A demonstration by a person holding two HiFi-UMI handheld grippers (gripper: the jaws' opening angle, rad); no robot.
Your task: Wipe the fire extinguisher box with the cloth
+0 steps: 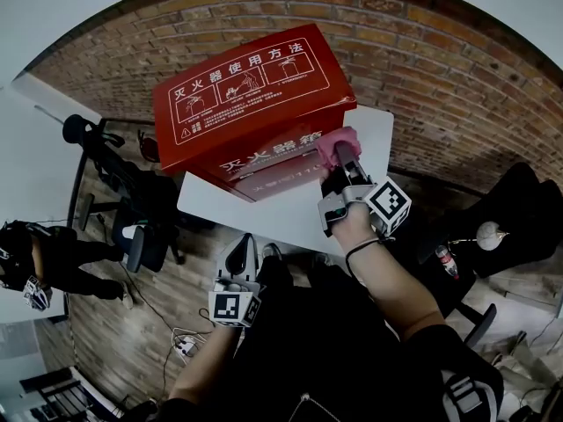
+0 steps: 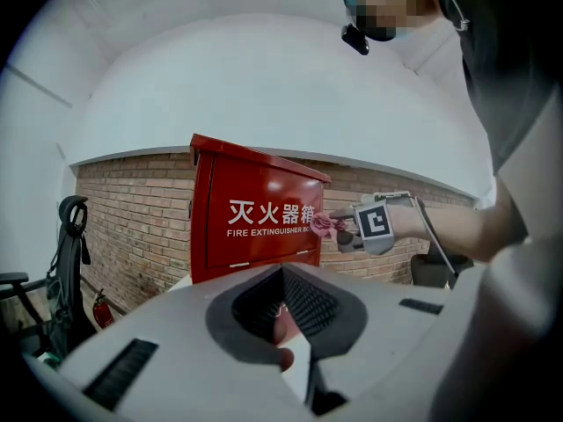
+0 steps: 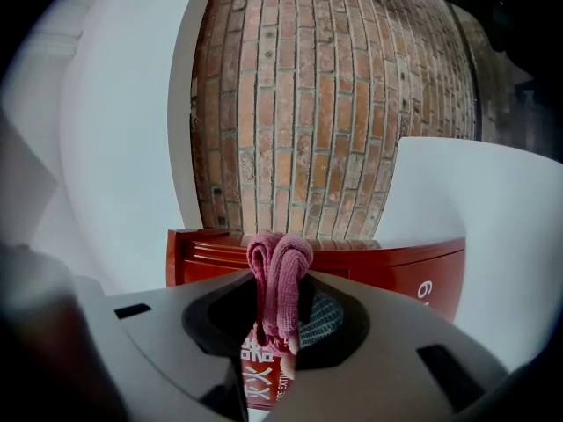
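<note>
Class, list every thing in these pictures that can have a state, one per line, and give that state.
fire extinguisher box: closed, upright on the white table.
cloth: bunched, clamped in the right gripper, against the box's front.
right gripper: shut on the cloth.
left gripper: shut, empty, held low, apart from the box.

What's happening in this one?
A person holds a tool in each hand. The right tool grips a folded pink cloth against the front of the red fire extinguisher box on the white table. The left tool is shut and empty, held back from the box.
</note>
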